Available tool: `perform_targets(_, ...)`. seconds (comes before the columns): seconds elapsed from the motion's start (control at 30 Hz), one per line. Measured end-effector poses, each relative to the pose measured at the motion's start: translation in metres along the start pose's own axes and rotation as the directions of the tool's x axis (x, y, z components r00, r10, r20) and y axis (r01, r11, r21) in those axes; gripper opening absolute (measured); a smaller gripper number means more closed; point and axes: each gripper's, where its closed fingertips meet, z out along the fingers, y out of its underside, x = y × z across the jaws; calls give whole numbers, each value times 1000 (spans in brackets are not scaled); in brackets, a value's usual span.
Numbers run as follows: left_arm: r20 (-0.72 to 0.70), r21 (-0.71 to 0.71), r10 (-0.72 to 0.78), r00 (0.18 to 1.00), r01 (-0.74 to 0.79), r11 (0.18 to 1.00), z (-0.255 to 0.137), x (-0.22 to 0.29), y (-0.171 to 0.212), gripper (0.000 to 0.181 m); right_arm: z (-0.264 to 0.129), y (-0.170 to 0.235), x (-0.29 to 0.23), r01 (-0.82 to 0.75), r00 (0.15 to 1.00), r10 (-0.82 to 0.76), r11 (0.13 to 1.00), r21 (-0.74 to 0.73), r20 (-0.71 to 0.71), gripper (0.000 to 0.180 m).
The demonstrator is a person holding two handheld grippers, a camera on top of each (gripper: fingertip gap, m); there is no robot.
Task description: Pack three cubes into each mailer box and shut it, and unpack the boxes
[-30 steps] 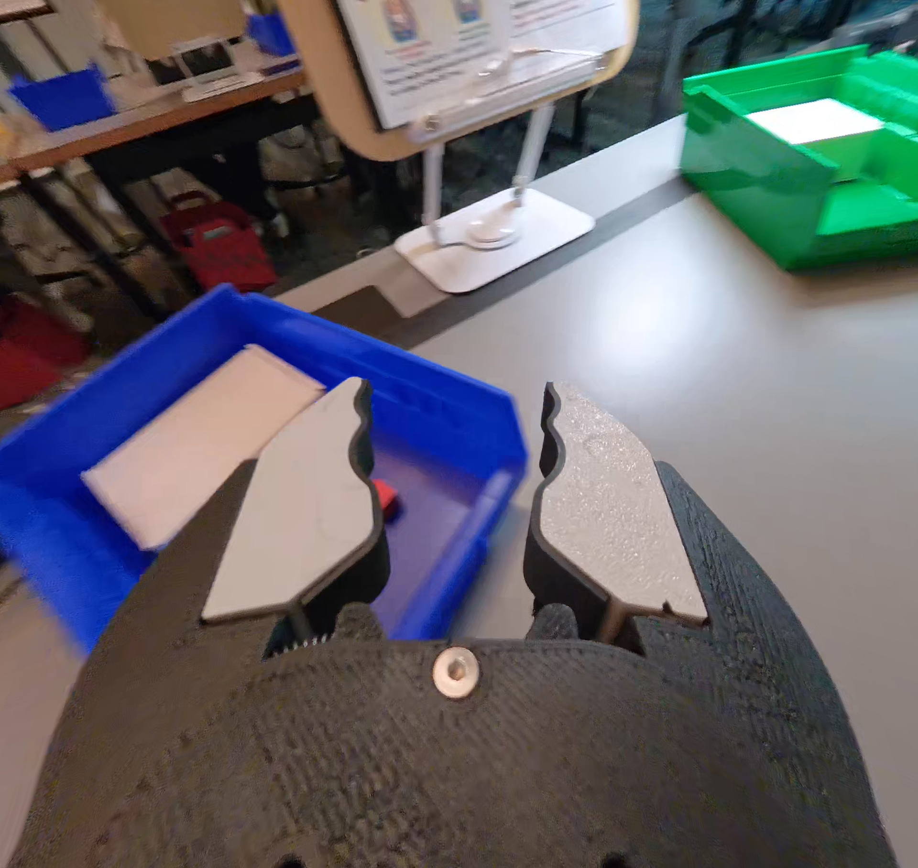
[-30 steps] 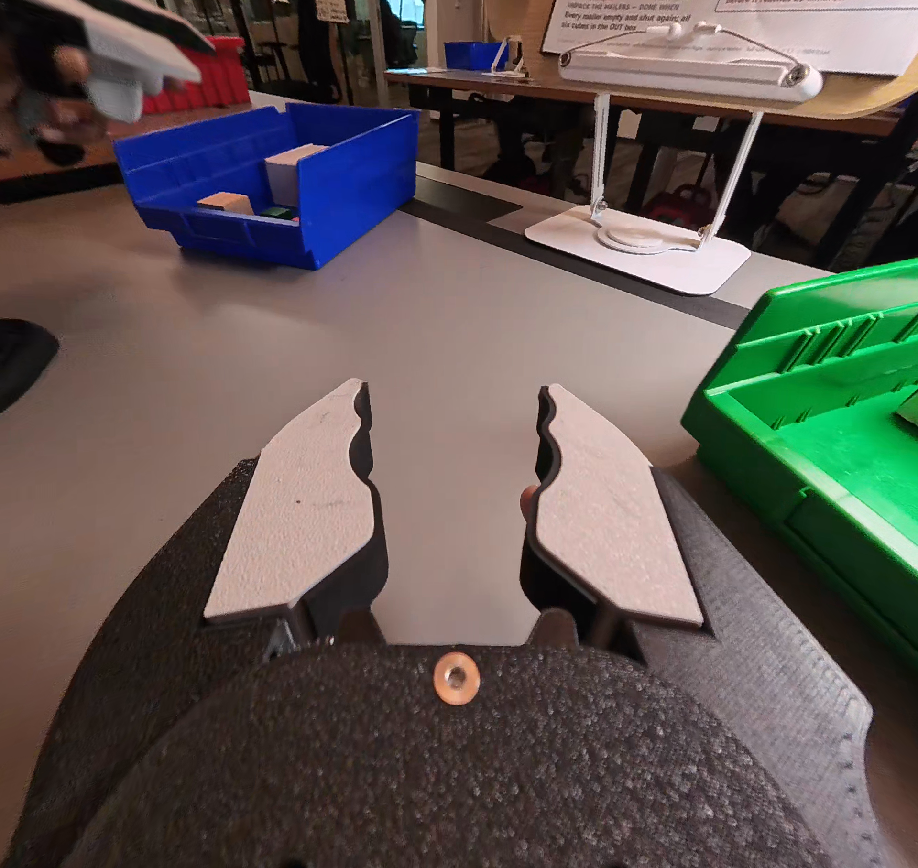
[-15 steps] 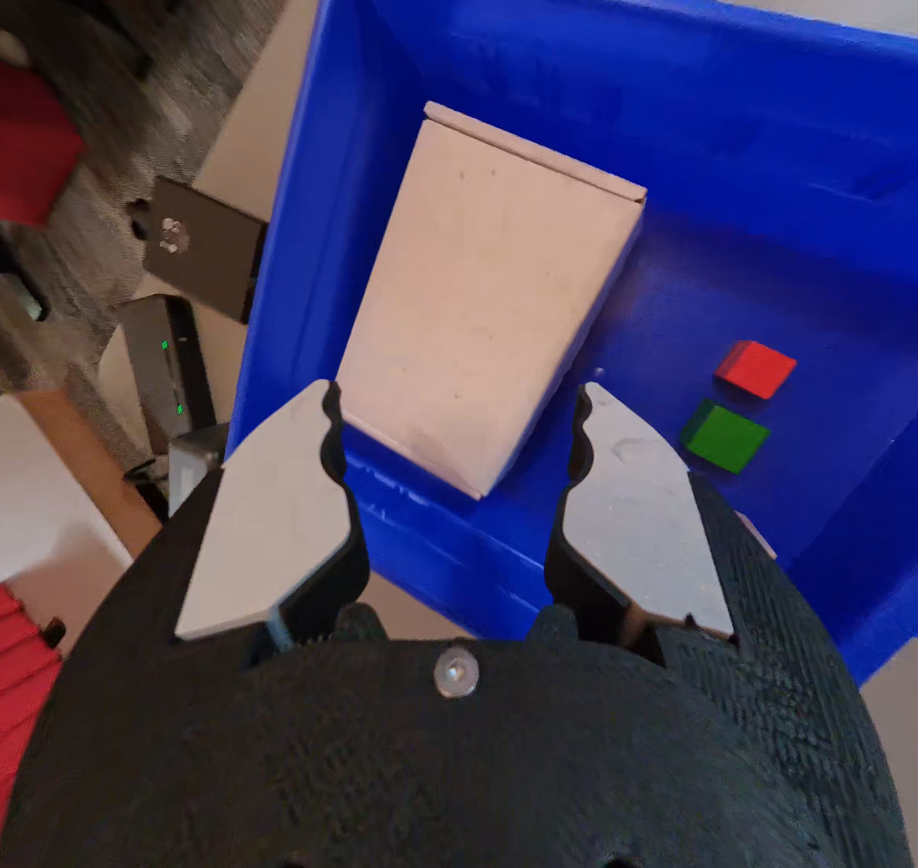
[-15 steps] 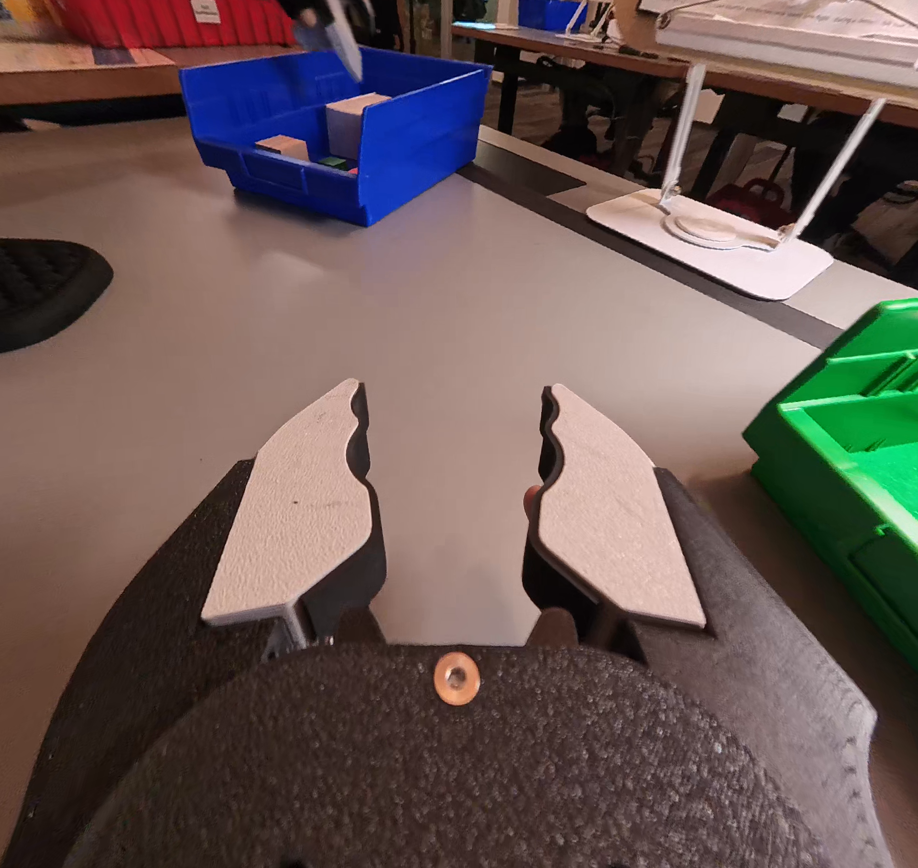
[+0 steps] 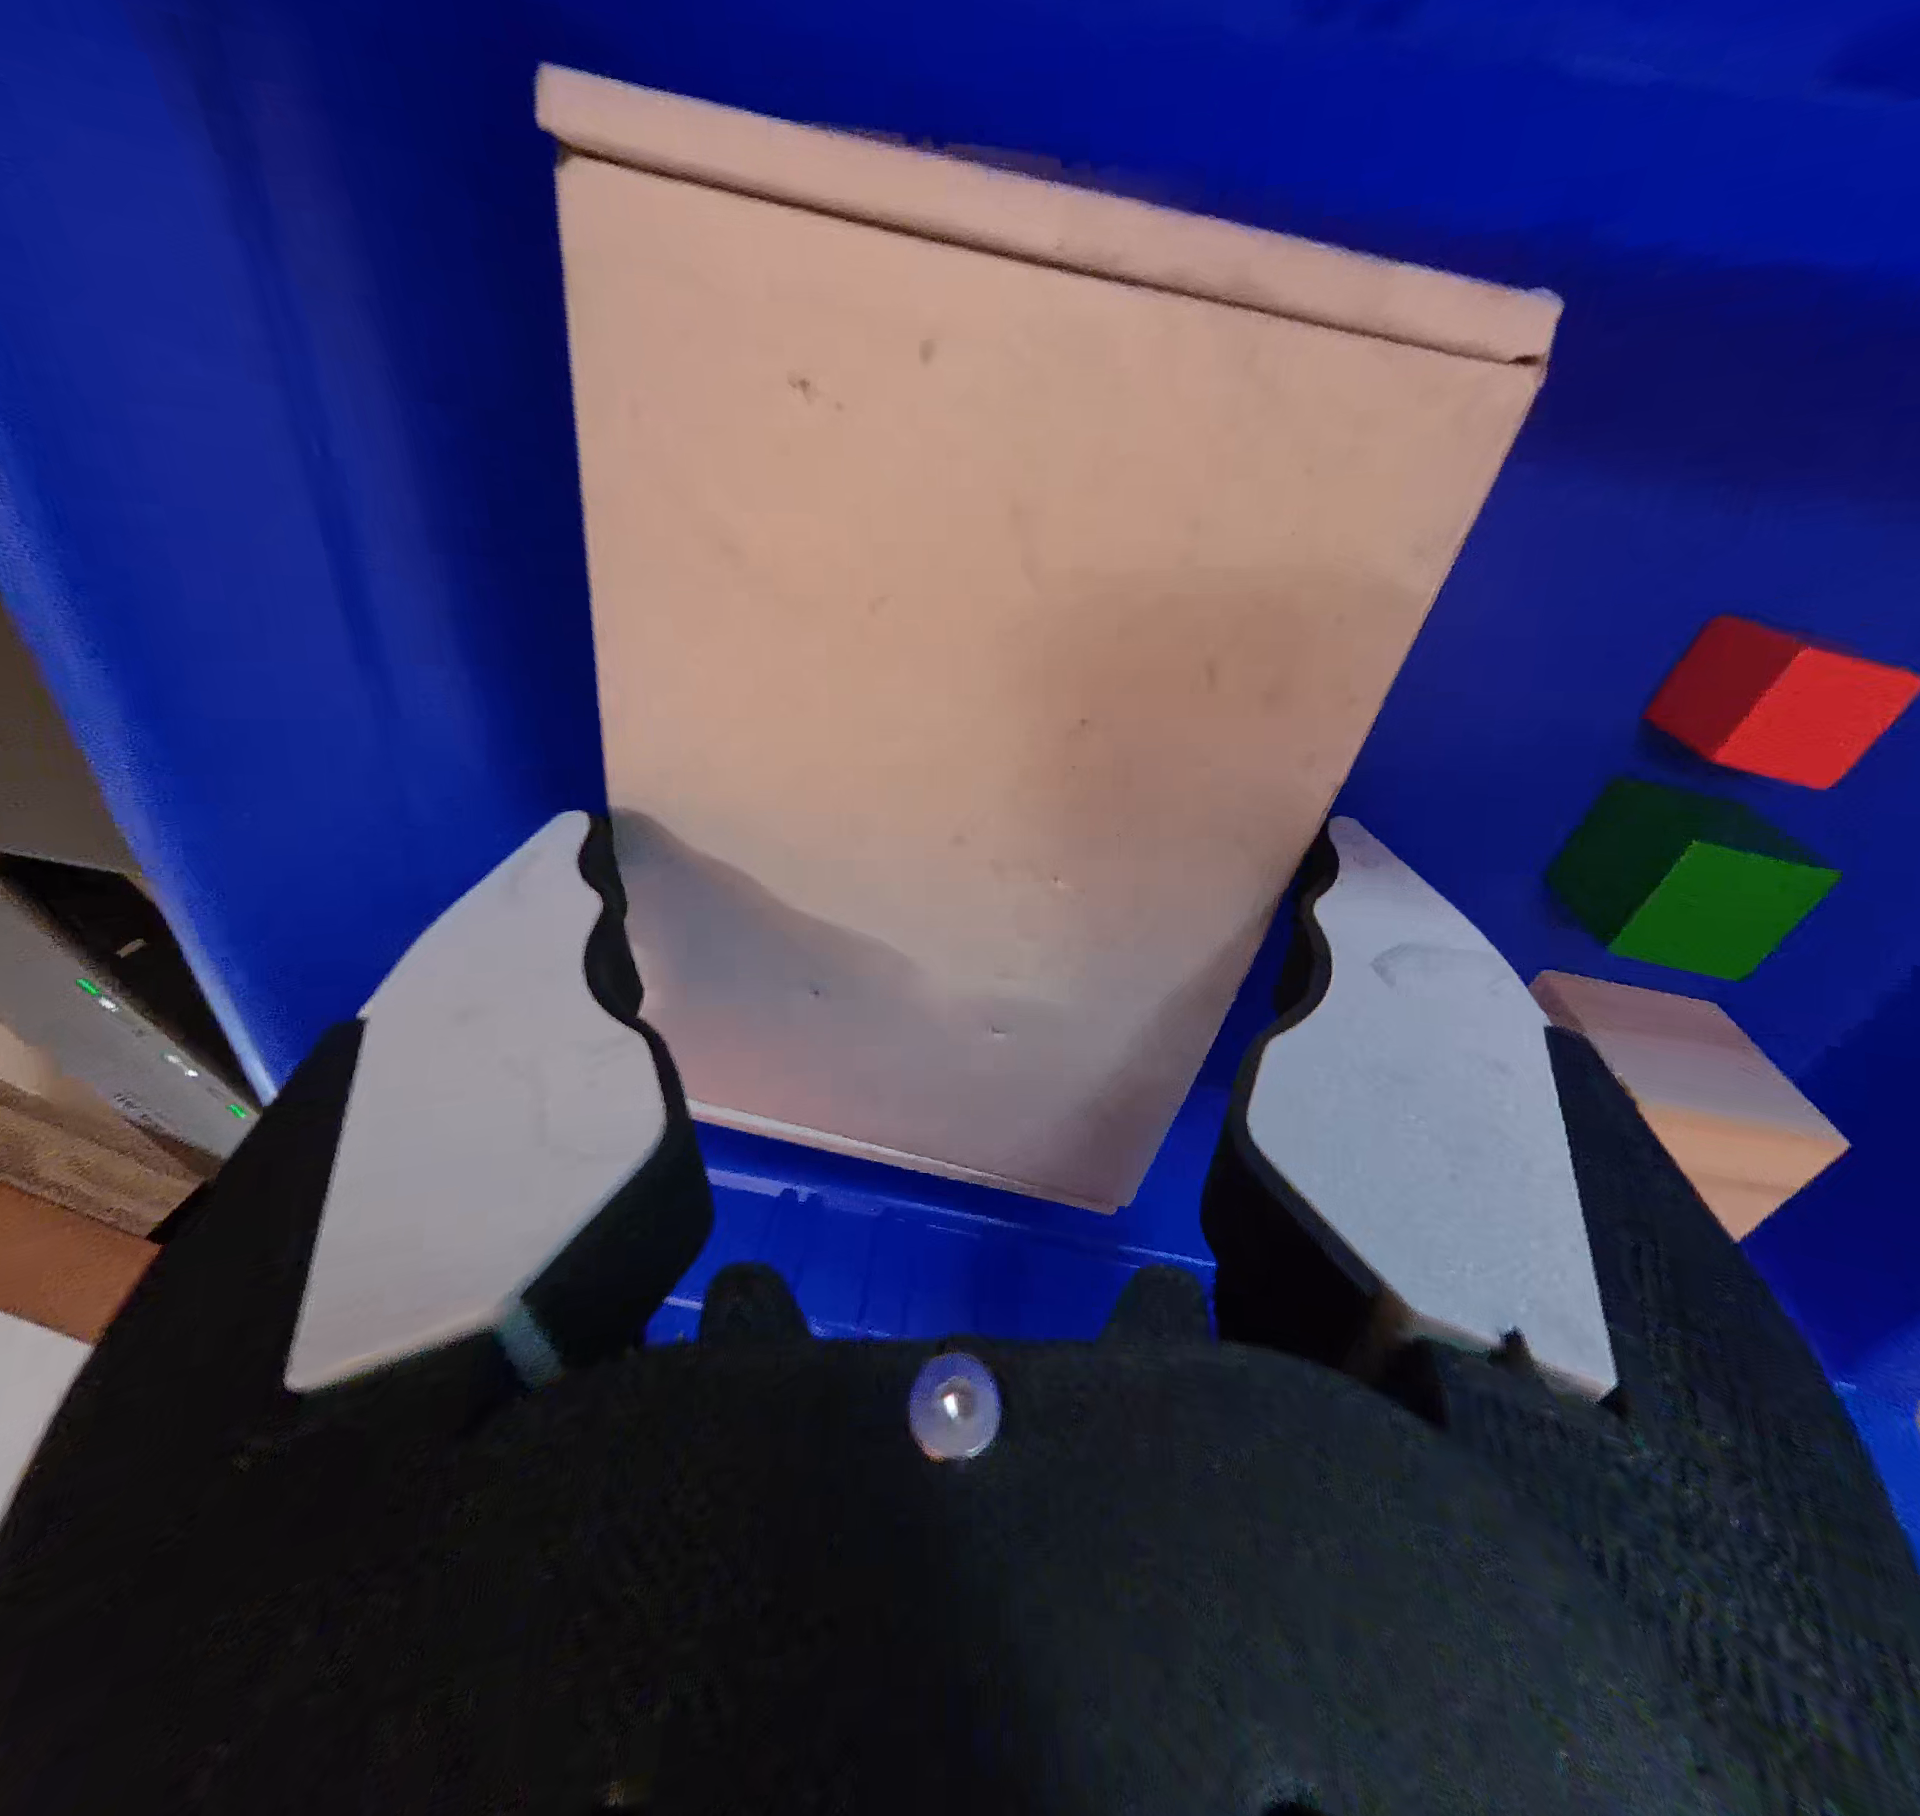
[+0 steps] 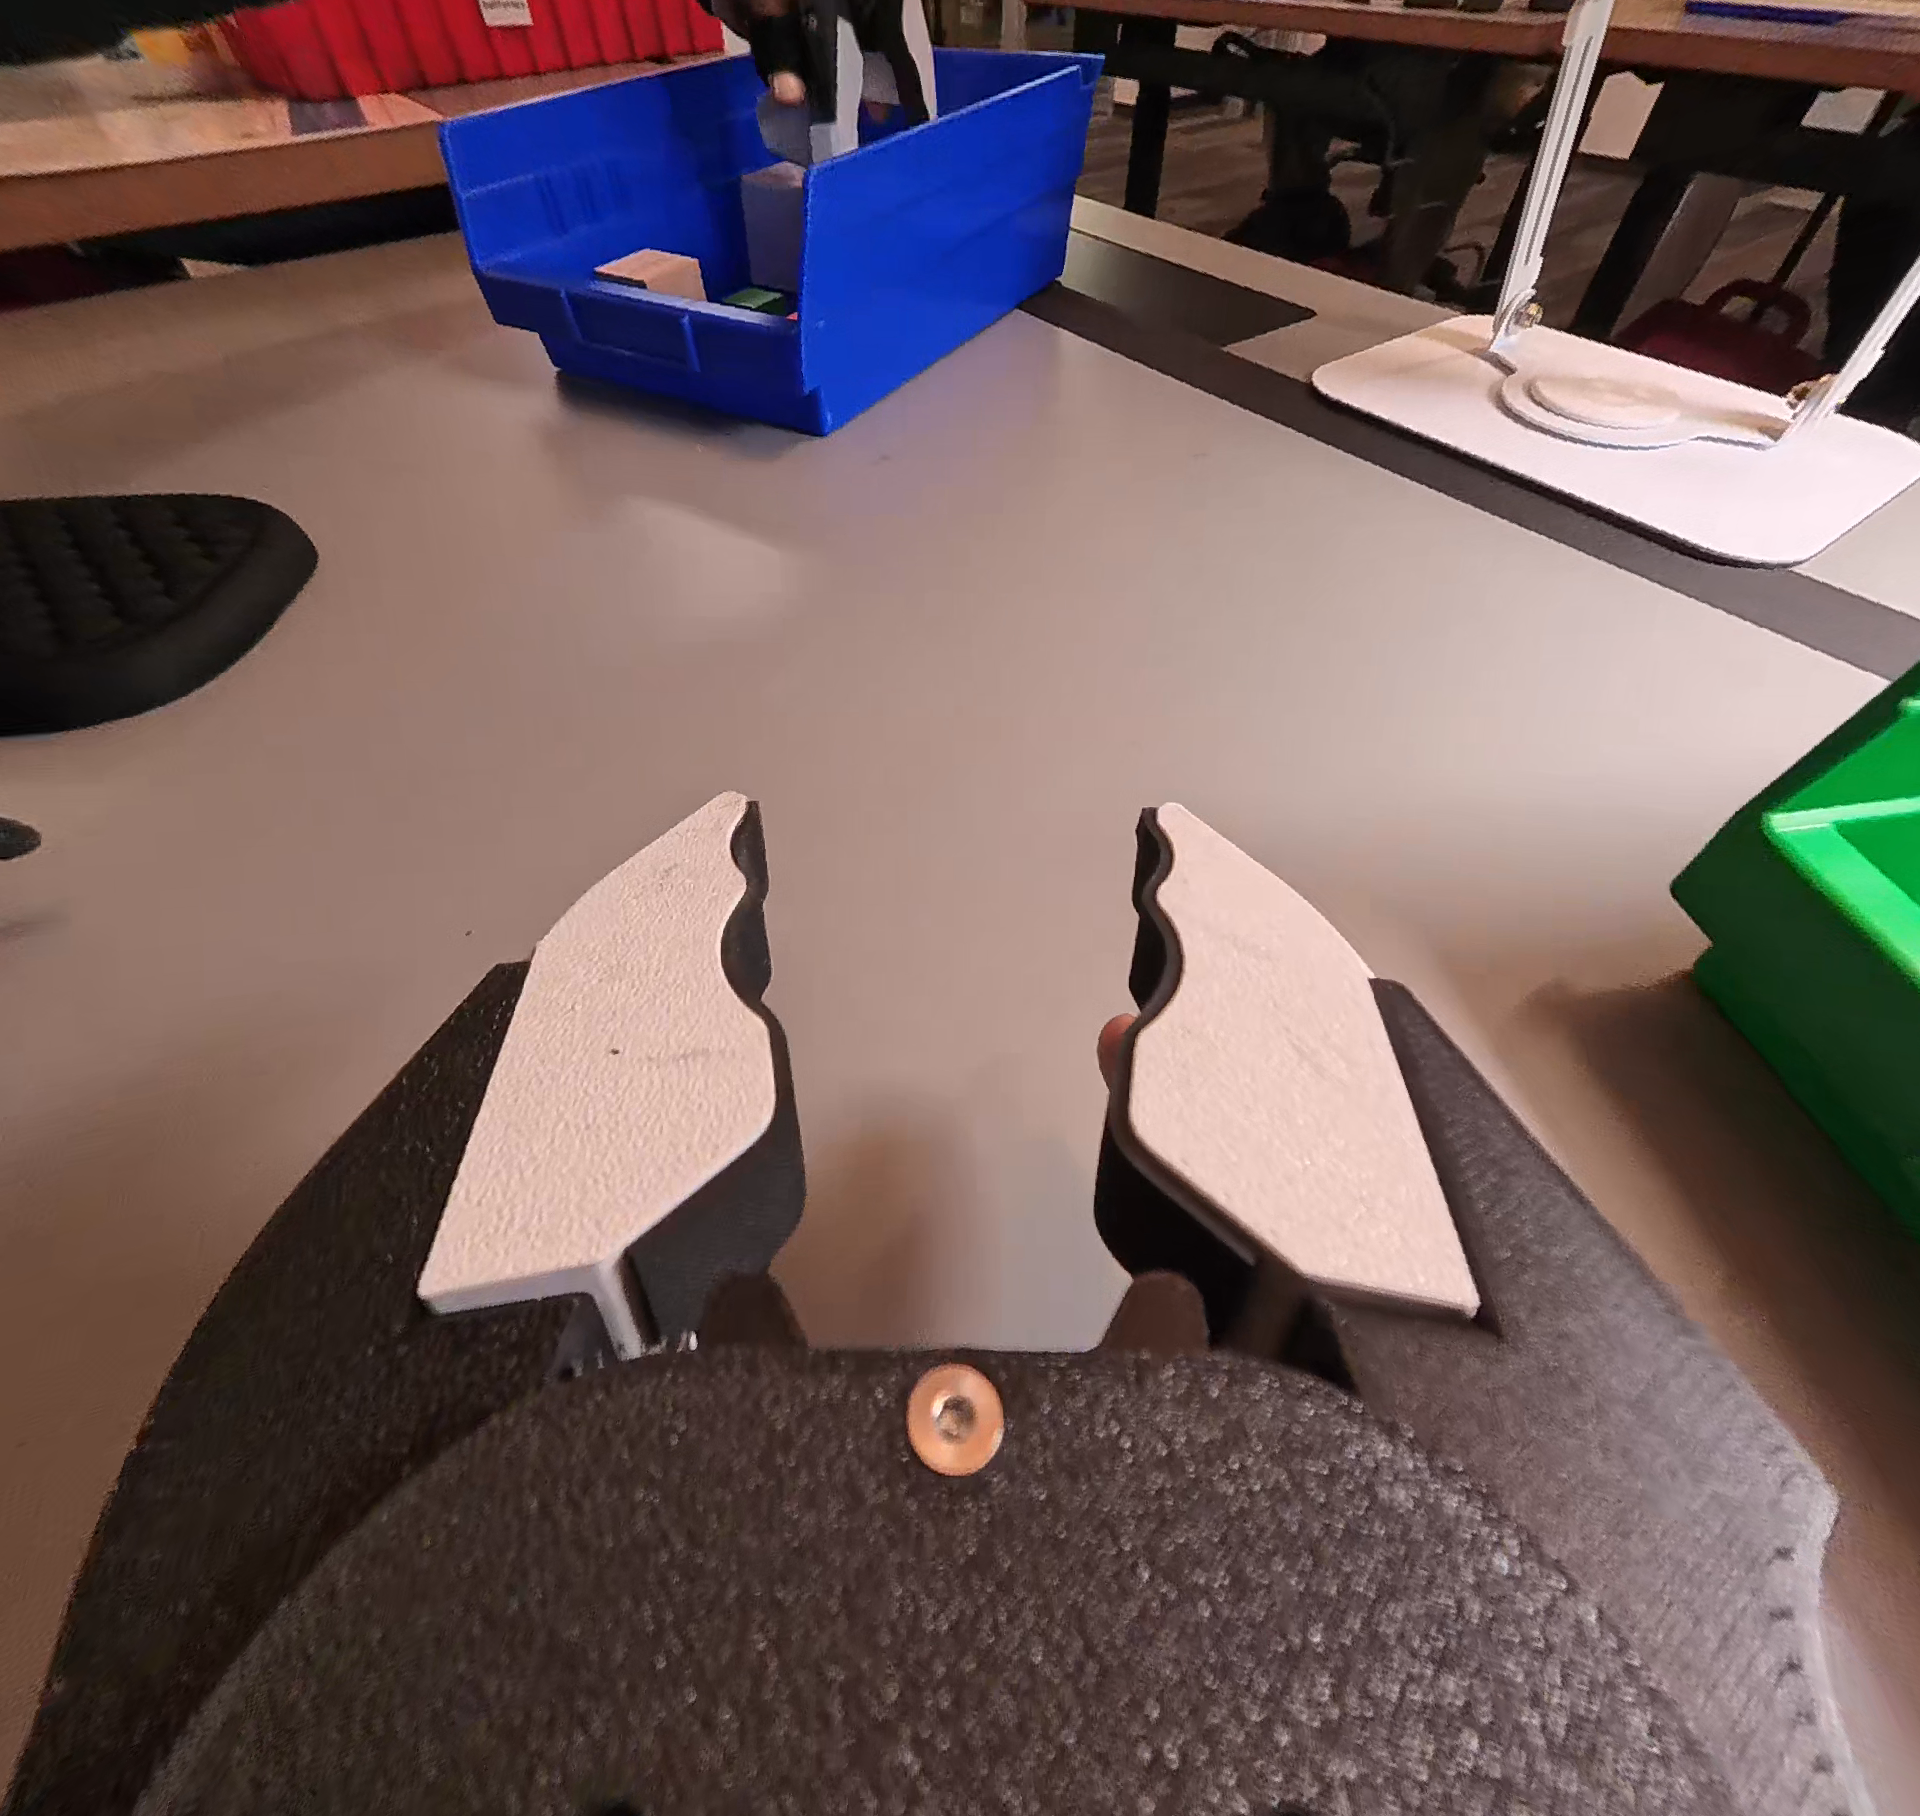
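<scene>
A white closed mailer box lies in the blue bin. My left gripper is open wide, with one finger on each side of the box's near end; I cannot tell whether they touch it. A red cube, a green cube and a plain wooden cube lie in the bin to the right of the box. My right gripper is open and empty, low over the grey table. In its view the blue bin stands far ahead with the left gripper reaching into it.
A green bin stands at the right edge of the table. A white stand base sits at the back right. A black textured pad lies at the left. Bare grey table lies between my right gripper and the blue bin. The tips of one gripper are about 55 centimetres away from the tips of the other. The green cube sits 6 centimetres or so from the ends of my left fingers.
My left gripper swung over the blue bin, came down to the mailer box and opened wider around it. My right gripper turned a little to the left and stayed open.
</scene>
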Motion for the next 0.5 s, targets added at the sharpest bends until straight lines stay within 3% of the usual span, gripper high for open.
perform_targets(0.13, 105, -43, 103, 989, -99, 994, 4, -1, 6, 119, 0, -1, -1, -4, 1000, 4, 1000, 5, 6, 66)
perform_targets(0.3, 116, -17, 130, 985, -129, 992, -2, 15, 5, 118, 1, 0, -6, 32, 999, -32, 999, 1, 9, 65)
perform_targets(0.5, 224, 98, 105, 969, -130, 987, -75, 18, -2, 118, 0, 0, -12, 66, 998, -66, 998, 1, 15, 64)
